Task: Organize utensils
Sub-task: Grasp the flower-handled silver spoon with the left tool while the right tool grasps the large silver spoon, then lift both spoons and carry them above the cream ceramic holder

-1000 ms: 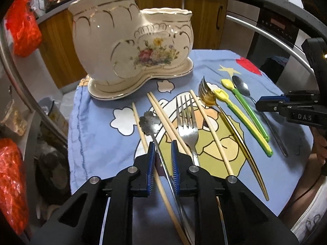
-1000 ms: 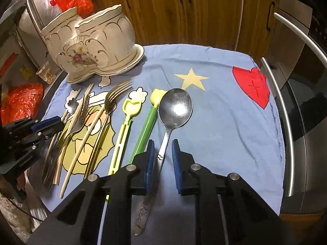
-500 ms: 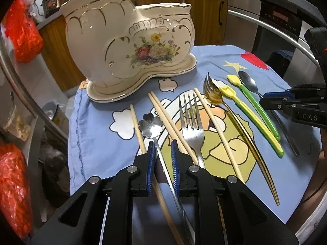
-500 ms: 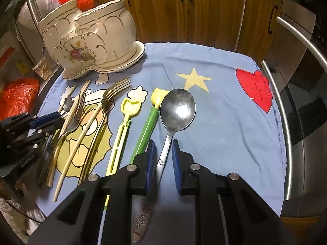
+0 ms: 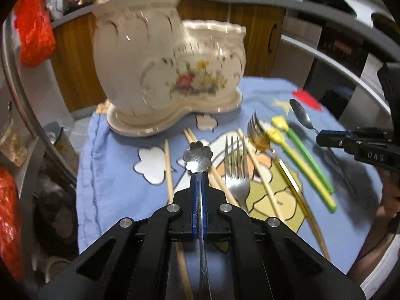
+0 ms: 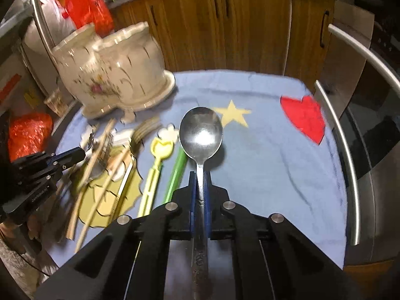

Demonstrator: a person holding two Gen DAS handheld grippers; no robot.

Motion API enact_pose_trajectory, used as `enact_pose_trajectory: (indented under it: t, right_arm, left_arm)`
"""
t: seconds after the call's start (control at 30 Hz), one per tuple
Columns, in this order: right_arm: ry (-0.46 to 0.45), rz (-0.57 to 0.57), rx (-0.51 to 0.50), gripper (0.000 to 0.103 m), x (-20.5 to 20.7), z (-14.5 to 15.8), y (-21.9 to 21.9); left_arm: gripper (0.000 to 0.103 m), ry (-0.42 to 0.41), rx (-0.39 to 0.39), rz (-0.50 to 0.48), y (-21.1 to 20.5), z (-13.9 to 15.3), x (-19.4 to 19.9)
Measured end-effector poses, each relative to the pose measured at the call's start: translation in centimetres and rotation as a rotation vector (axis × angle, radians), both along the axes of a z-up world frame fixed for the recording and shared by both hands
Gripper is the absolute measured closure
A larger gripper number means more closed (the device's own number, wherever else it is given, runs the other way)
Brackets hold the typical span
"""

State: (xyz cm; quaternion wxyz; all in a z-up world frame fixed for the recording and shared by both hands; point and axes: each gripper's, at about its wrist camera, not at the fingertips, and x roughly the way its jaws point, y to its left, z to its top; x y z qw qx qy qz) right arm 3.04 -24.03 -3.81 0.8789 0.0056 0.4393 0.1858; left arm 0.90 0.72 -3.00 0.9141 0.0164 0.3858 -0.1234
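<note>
Left wrist view: left gripper clamps the flower-headed spoon, chopsticks and silver fork flanking it, ceramic utensil holder beyond.

Right wrist view: right gripper pinches the large steel spoon beside the green-handled utensil

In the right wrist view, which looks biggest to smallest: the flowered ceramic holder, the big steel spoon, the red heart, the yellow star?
1. Flowered ceramic holder
2. Big steel spoon, though it is nearest the camera
3. Red heart
4. Yellow star
</note>
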Motion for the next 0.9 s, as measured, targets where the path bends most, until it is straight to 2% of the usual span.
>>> enact_pose_trajectory:
  t: [0.23, 0.37, 0.57, 0.7, 0.9]
  right_arm:
    - [-0.133, 0.000, 0.039, 0.097, -1.8, 2.7, -0.3]
    - [-0.173, -0.011, 0.093, 0.097, -2.1, 3.7, -0.9]
    - [-0.268, -0.009, 0.156, 0.097, -2.2, 6.4, -0.4]
    - [-0.341, 0.009, 0.187, 0.097, -1.2, 9.4, 1.4]
    - [-0.496, 0.046, 0.252, 0.097, 2.4, 13.9, 5.4]
  left_arm:
    - [0.100, -0.090, -0.112, -0.016, 1.0, 2.6, -1.3]
    - [0.100, -0.135, -0.148, -0.024, 1.0, 4.1, -2.1]
    - [0.100, -0.212, -0.203, -0.038, 1.7, 8.3, -2.9]
    - [0.100, -0.277, -0.236, -0.024, 2.6, 12.4, -1.8]
    - [0.100, -0.367, -0.202, -0.002, 2.4, 17.2, 1.7]
